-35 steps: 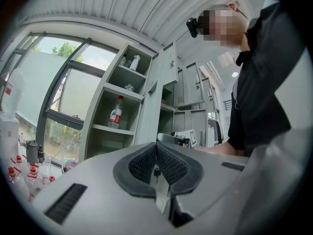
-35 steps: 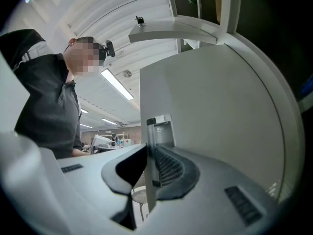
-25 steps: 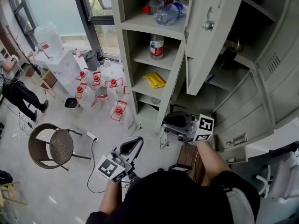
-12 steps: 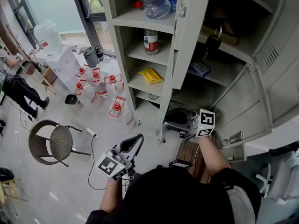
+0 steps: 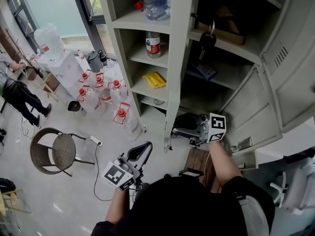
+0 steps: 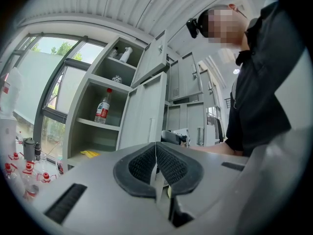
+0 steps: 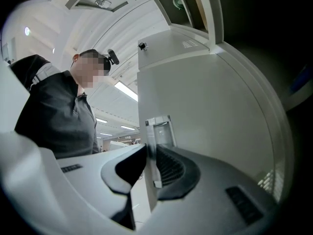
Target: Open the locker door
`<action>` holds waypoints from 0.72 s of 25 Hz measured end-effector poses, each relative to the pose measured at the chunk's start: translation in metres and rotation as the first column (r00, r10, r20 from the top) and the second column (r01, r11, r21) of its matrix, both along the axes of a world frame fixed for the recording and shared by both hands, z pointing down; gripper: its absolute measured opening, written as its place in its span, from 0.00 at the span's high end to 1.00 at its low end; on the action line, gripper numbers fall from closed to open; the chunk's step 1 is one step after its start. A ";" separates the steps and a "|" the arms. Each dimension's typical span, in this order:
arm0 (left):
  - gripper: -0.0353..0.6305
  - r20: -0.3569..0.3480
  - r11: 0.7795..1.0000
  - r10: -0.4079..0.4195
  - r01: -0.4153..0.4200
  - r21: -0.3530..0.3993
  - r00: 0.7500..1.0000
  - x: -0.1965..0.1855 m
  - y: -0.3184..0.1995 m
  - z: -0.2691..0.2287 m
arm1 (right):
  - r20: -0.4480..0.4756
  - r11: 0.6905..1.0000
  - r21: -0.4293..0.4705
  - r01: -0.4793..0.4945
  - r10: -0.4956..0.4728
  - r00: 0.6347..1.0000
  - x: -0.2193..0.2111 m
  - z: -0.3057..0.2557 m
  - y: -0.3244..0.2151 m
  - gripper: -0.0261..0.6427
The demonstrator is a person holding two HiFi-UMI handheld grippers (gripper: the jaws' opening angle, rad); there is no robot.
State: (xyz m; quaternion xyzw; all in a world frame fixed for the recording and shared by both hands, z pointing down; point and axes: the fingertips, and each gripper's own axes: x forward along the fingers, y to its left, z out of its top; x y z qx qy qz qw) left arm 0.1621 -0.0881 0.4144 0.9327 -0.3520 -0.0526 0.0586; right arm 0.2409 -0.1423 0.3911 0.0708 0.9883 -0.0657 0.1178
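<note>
Head view: tall pale-grey sheet-metal locker door point(image 5: 178, 58) standing edge-on, swung well out from the locker's right-hand compartment. Dark bunch of keys point(image 5: 206, 37) hanging inside, by the upper shelf's front edge. Right gripper point(image 5: 178, 130) pinching the door near its lower free corner. Left gripper point(image 5: 142, 149) held low, well apart from the locker. Left of the door, on the open shelves, a clear plastic bottle with a red label point(image 5: 152, 44) upright near a shelf's front edge.

Left gripper view: black ribbed pads closed on each other, nothing between them. Door visible beyond, untouched from this side.

Right gripper view: thin door edge running between the jaws, both pads seemingly pressed on it, just below a small recessed metal pull point(image 7: 159, 130).

Risks from here: slipping off so narrow a lip, given a pull straying from the hinge's arc. Swung much further, probably banging the shelf column's front edge and jolting the bottle. No steadying possible from the idle left gripper without closing in first.
</note>
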 end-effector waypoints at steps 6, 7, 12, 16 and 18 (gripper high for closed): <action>0.92 -0.003 1.000 0.012 -0.012 0.000 1.000 0.009 0.001 0.001 | 0.003 1.000 -0.007 -0.004 0.004 1.000 0.011 0.001 0.000 0.85; 0.92 -0.006 1.000 0.014 -0.014 0.000 1.000 0.011 0.002 0.001 | 0.007 1.000 -0.011 -0.003 0.003 1.000 0.012 0.001 0.000 0.85; 0.92 -0.006 1.000 0.028 -0.028 0.006 1.000 0.018 0.002 0.001 | 0.010 1.000 -0.017 0.003 -0.003 1.000 0.019 0.002 0.000 0.85; 0.92 -0.004 0.999 0.038 -0.038 0.004 0.999 0.020 0.003 0.000 | 0.003 1.000 -0.016 -0.001 0.001 1.000 0.025 0.002 0.001 0.85; 0.92 -0.005 0.999 0.040 -0.040 0.007 0.999 0.021 0.003 -0.001 | 0.001 1.000 -0.014 -0.006 0.006 1.000 0.028 0.001 0.000 0.85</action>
